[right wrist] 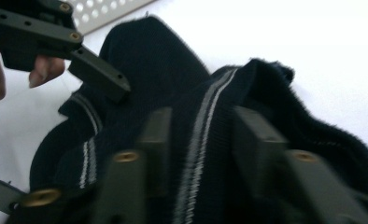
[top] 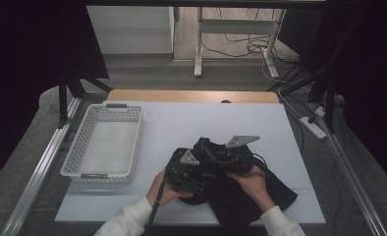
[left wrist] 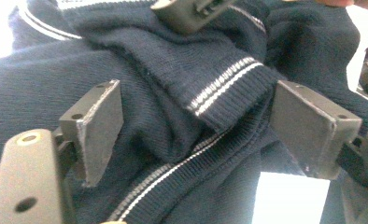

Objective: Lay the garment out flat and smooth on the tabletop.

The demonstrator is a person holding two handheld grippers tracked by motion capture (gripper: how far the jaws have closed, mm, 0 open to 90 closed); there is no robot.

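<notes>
At the near edge of the counter (top: 280, 128) two white-sleeved forearms come in, each hand holding a tool over a dark navy sweater (top: 240, 196) bunched near the middle, a little to the right. The left tool (top: 184, 172) sits at the sweater's left side; in the left gripper view its jaws stand apart (left wrist: 196, 135), with a white-striped ribbed cuff (left wrist: 229, 88) and folds of knit between them, the pads not pressing on the cloth. The right tool (top: 231, 160) lies just beside it, touching or nearly so, over the top of the pile; in the right gripper view its jaws (right wrist: 201, 140) sit close on either side of a raised ribbed fold with two pale stripes (right wrist: 205, 126), and seem to pinch it, though blur makes the contact hard to judge. Farther off to the left, well apart from the sweater, stands a white perforated basket (top: 78, 147) on the counter.
</notes>
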